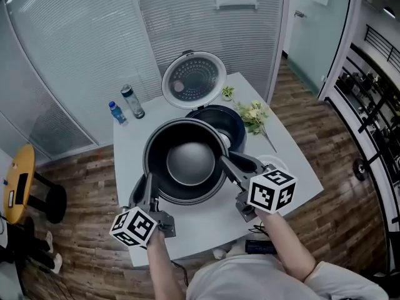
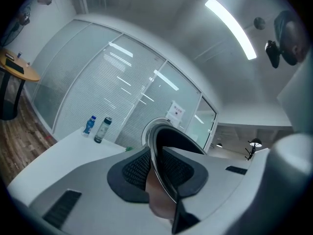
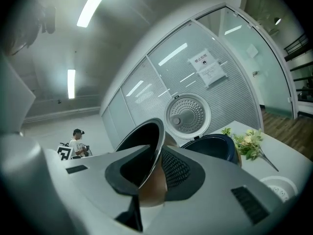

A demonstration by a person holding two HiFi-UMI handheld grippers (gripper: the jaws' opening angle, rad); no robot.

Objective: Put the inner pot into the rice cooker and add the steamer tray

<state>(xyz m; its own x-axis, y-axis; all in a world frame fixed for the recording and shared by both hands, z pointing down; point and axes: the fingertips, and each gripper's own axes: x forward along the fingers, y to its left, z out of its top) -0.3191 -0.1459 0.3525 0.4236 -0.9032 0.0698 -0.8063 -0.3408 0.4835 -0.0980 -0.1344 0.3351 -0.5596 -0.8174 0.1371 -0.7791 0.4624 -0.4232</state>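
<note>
**Head view, with the two gripper views.** The inner pot [image 1: 187,161], dark and round with a bright rim, is held up over the white table [image 1: 130,144] between two grippers, its mouth facing up.

- **Left gripper** [image 1: 148,184]: grips the pot's rim at about 8 o'clock. In the left gripper view its jaws [image 2: 164,176] stand only narrowly apart, and the ribbed pads press on either side of the thin rim [image 2: 157,146].
- **Right gripper** [image 1: 225,162]: grips the rim at about 3 o'clock. In the right gripper view it [image 3: 152,173] is likewise closed to a narrow gap on the rim, one pad inside the wall and one outside.
- **Rice cooker** [image 1: 228,125]: dark blue, at 12 to 1 o'clock of the pot, with the lid [image 1: 194,80] tipped open behind it. In the head view the pot's far edge overlaps the near rim of the cooker's opening.
- **Room at the sides:** bare tabletop lies at 9 o'clock of the pot out to the table's left edge. Two bottles [image 1: 125,107] stand well apart at 10 o'clock, near the back corner. Flowers [image 1: 253,116] lie just beside the cooker at 2 o'clock.
- **White round perforated piece** [image 3: 279,190]: rests near the table's right edge.
- **Near side:** the table's near edge runs beneath both grippers.
</note>
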